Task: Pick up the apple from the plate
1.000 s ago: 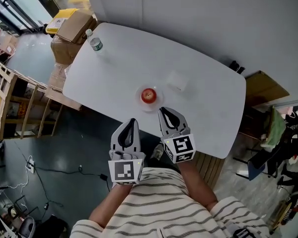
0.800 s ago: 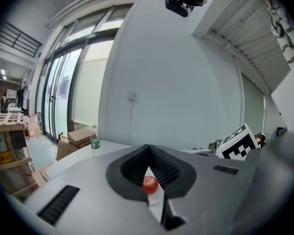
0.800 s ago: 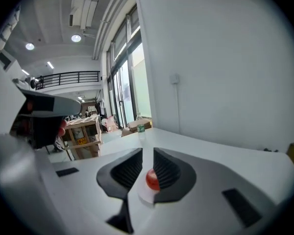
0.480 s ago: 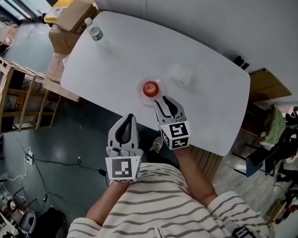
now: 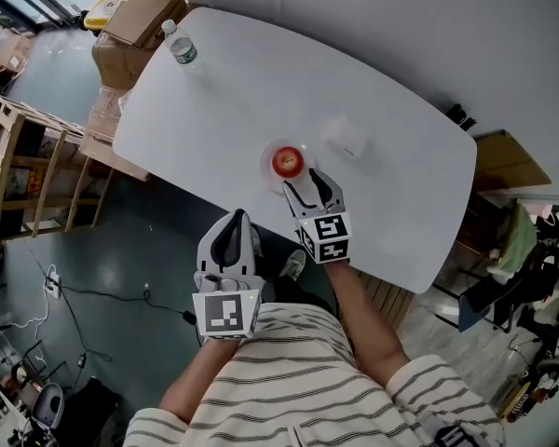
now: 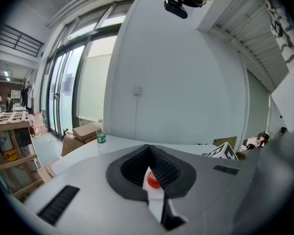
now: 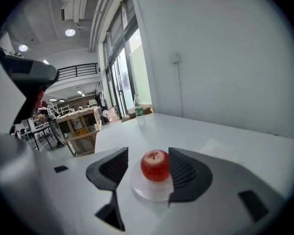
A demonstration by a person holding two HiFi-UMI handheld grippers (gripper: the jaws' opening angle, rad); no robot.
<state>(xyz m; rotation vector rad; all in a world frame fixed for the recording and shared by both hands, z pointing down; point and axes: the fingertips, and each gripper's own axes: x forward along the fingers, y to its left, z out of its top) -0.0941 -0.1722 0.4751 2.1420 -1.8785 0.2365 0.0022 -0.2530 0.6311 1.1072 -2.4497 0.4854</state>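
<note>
My right tool (image 5: 306, 182) had just been opening; the round red apple (image 7: 155, 164) on its small clear plate (image 7: 148, 192) sat untouched between the jaws. My left tool (image 5: 236, 219) stayed closed.

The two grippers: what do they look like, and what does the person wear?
The left gripper and the right gripper match: light grey shells narrowing to two jaws, lined with dark ribbed pads. Each carries a white cube with black square markers. No cables show. The person wears a light shirt with thin dark stripes, forearms uncovered.
</note>
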